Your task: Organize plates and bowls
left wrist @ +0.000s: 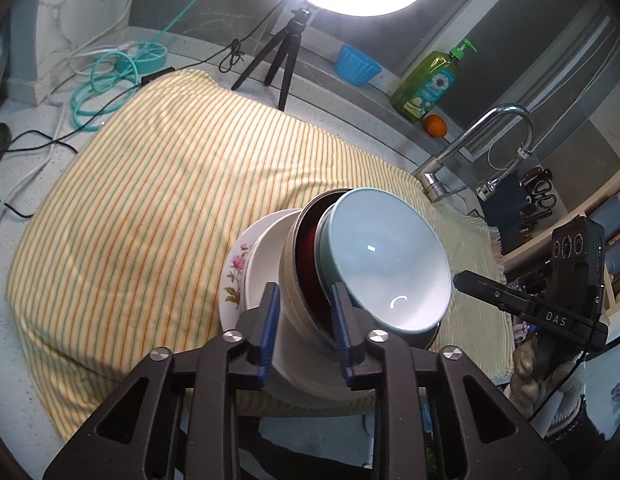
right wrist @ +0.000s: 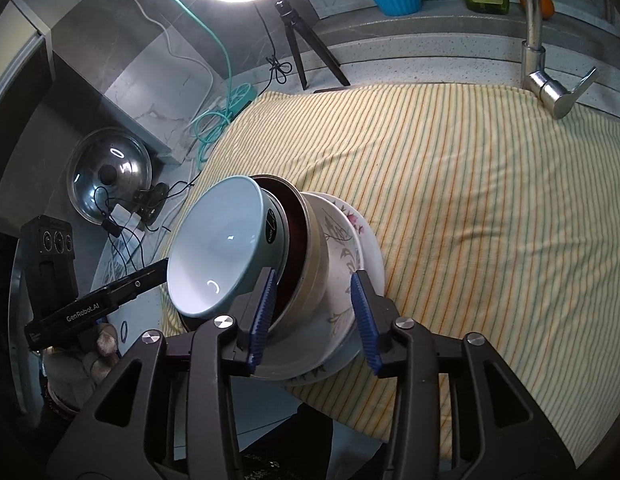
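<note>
Bowls [left wrist: 382, 260] and floral plates [left wrist: 236, 272] are lying nested, tipped sideways over the desk's towelled [left wrist: 150, 184] near edge, with the left tongs [left wrist: 304, 320] closing across the cream bowl [left wrist: 288, 280] and the right tongs [right wrist: 314, 308] straddling the stack, half-open.

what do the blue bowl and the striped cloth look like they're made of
Blue bowl: probably glazed ceramic, since its smooth inside shows sharp glints from the lamp. Striped cloth: woven fabric, likely cotton towelling, matte with soft wrinkles and a frayed edge.
</note>
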